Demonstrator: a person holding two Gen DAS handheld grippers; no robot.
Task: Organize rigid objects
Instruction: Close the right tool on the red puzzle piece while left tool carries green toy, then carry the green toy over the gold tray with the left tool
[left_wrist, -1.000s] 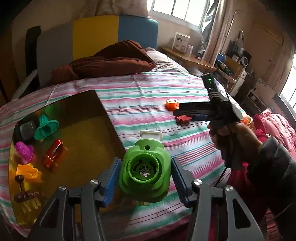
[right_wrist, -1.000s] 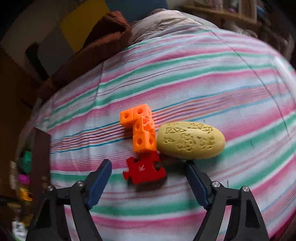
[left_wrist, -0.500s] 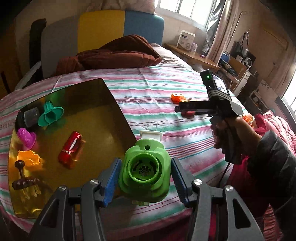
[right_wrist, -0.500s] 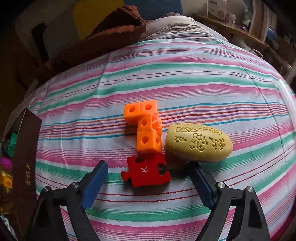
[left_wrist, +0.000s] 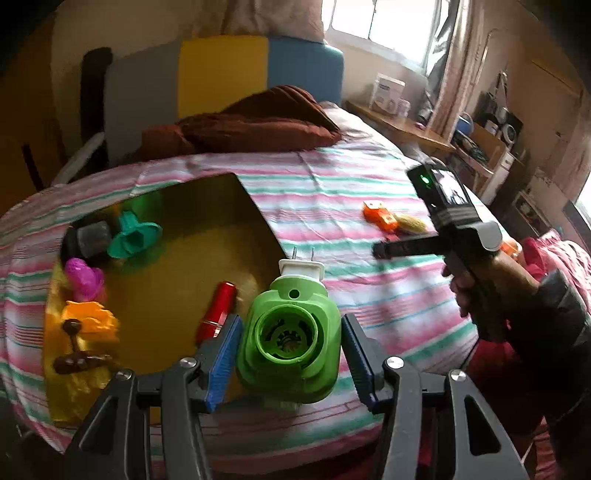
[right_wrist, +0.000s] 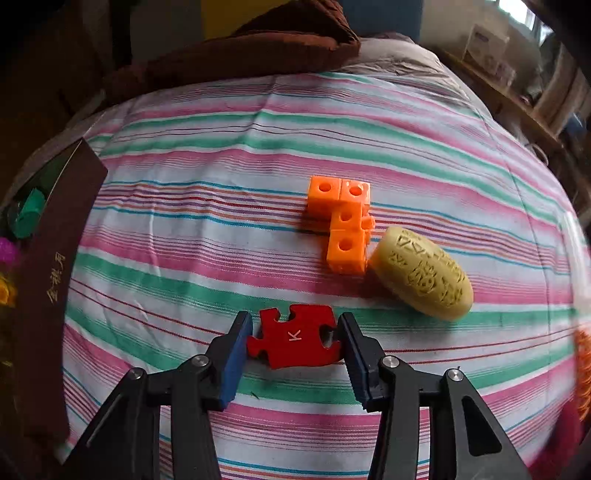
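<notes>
Puzzle piece (right_wrist: 294, 336) sits between right fingers (right_wrist: 232, 363), apparently touching both.

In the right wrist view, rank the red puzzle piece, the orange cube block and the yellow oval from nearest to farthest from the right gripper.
1. red puzzle piece: between the jaws of the right gripper, touching both.
2. yellow oval: ahead, to the right, on the striped bedspread.
3. orange cube block: ahead, its far end reaching farthest; its near end roughly level with the oval's, so that call is close.
</notes>
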